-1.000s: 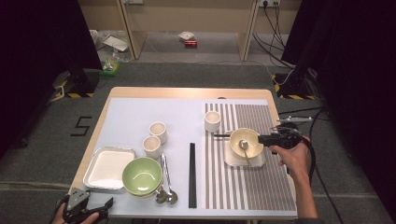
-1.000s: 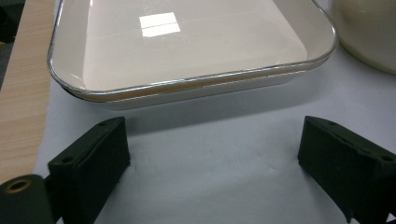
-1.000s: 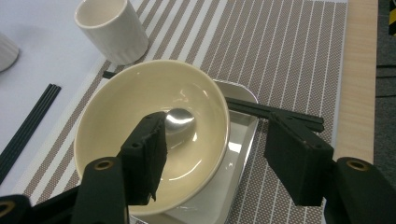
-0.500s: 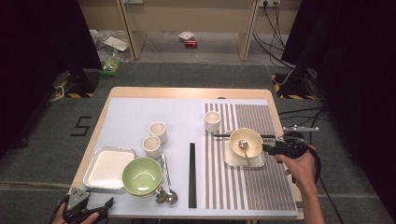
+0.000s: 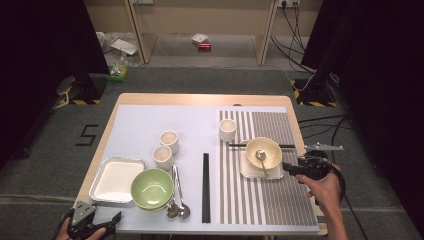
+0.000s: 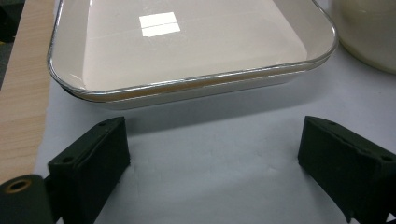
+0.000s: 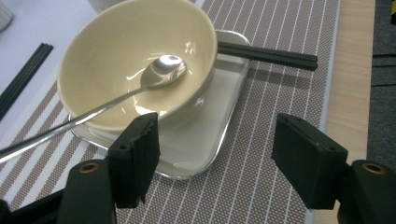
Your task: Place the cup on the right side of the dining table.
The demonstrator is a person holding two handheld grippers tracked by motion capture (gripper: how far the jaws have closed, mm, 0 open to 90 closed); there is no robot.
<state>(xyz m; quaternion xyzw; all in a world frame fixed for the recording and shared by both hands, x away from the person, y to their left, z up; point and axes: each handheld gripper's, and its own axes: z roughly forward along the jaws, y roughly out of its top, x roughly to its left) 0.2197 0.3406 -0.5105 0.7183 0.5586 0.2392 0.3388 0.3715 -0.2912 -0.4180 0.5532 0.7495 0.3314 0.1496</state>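
Cream ceramic bowl [image 7: 140, 65] sits just ahead of the spread, empty right hand-held gripper [image 7: 217, 158], jaws just opening; a nudge could tip its steel spoon [image 7: 93, 109] out.

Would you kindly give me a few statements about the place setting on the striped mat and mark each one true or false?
1. A spoon lies in the cream bowl. True.
2. The cream bowl stands directly on the striped mat. False: it stands on a small tray.
3. The right tongs are shut on the spoon. False: they stand open and hold nothing.
4. A pair of black chopsticks lies behind the bowl. True.
5. The left tongs are open, facing an empty tray. True.
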